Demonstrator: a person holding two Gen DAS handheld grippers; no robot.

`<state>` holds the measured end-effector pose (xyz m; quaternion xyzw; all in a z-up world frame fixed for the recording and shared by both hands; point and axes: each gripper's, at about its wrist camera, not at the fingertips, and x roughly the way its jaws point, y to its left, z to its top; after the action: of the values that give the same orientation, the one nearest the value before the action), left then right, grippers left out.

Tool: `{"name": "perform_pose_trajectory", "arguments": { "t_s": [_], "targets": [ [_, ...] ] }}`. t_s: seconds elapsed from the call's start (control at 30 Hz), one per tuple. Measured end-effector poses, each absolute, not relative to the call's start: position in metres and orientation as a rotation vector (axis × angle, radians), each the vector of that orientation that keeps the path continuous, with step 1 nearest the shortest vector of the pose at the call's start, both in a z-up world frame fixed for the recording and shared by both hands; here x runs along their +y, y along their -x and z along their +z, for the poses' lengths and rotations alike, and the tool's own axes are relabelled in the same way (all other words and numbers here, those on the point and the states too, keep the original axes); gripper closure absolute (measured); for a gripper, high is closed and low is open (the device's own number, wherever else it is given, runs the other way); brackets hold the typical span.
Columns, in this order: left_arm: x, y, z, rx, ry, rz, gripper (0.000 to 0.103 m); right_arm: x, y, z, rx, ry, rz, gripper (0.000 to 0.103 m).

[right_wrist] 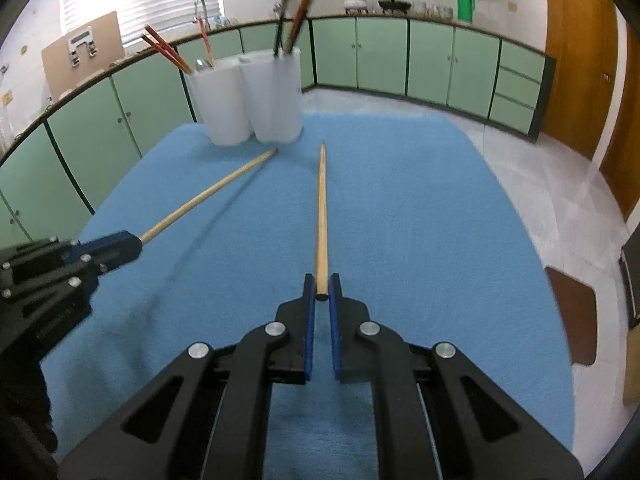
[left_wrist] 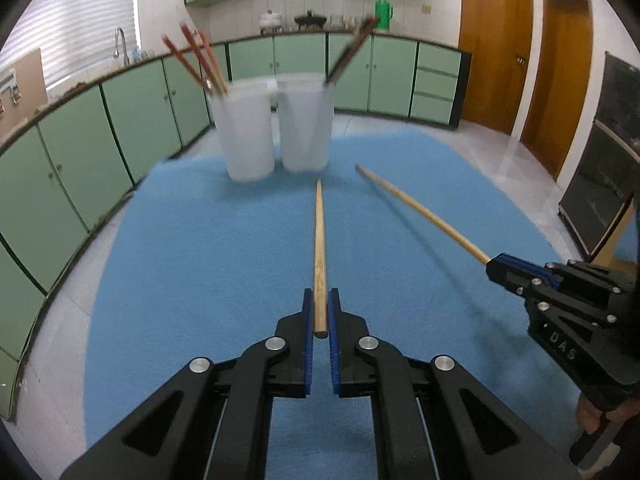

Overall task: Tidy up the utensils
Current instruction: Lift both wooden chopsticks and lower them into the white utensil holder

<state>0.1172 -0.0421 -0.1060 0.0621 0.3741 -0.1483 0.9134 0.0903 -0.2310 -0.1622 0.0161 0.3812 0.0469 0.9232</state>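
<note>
Green-cabinet kitchen behind; over the blue-covered desk [left_wrist: 180, 240] my left tongs [left_wrist: 320, 304] and right tongs [right_wrist: 322, 290] each clench a pale wooden chopstick [left_wrist: 319, 240], lifted. Next: steer tips into the white plastic cups [left_wrist: 304, 128] at the far edge.

**Two chopsticks up, two cups waiting**

Got a light wooden chopstick [left_wrist: 319, 248] pinched by its thick end in my left gripper [left_wrist: 321, 312], tip aimed at the cups, lifted off the blue mat [left_wrist: 200, 260]. It has small dark markings near the held end. My right gripper [right_wrist: 321, 294] clamps a matching plain chopstick [right_wrist: 321, 208] the same way.

Both translucent white cups [left_wrist: 276, 128] stand upright, touching, at the mat's far edge. The left cup [left_wrist: 248, 132] holds reddish chopsticks [left_wrist: 196, 60] leaning left, plus what looks like a spoon. The right cup [left_wrist: 306, 124] holds dark chopsticks [left_wrist: 352, 50] leaning right.
</note>
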Motion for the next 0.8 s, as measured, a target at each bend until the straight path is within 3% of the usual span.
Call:
{"name": "perform_pose_trajectory", "arguments": {
  "t_s": [0.5,0.8],
  "targets": [
    [-0.033,-0.114,-0.021,0.575,-0.099,-0.339,0.097,-0.239,-0.088,-0.066,0.603,-0.047,0.172,0.097],
    [-0.040,-0.133,0.015,0.508,-0.167,-0.372,0.097,-0.241,-0.118,-0.011,0.598,-0.038,0.257,0.097]
  ]
}}
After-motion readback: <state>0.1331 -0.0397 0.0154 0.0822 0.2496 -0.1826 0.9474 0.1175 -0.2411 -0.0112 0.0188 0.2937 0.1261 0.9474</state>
